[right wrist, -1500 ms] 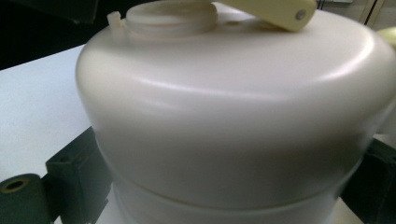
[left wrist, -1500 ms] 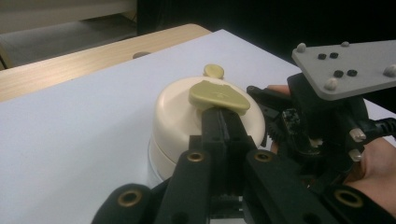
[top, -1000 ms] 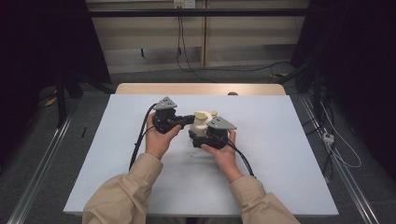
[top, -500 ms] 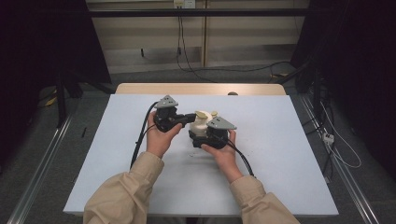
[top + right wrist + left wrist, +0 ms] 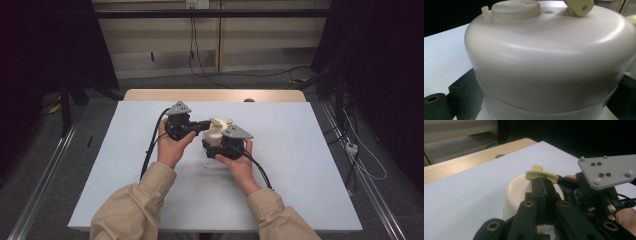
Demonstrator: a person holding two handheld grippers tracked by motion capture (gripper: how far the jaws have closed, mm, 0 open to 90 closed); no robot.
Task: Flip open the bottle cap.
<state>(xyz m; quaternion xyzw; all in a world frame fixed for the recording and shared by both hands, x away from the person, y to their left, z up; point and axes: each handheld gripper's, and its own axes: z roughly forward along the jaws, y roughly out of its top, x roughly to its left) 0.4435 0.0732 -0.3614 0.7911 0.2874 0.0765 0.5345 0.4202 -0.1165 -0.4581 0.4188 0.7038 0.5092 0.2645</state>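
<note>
Step in hand: your right gripper point(image 5: 216, 146) clamps the round cream plastic pot point(image 5: 549, 62) by its sides, jaws wide round the body, holding it on the white surface point(image 5: 300, 165) at centre. Your left gripper point(image 5: 543, 185), jaws closed, pinches the pale yellow tab-shaped handle point(image 5: 541, 173) on the pot's domed lid. Next move, in my judgement: keep the right grip firm and work the handle w/ the left, w/o letting the pot slide.

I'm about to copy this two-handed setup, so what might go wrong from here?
1. The left claw pinches just the thin yellowish handle; it may slip off or bend if turned hard.
2. The right claw braces the smooth, rounded cream container; it might rotate or squirt loose.
3. Both claws crowd together, so they may knock.
</note>
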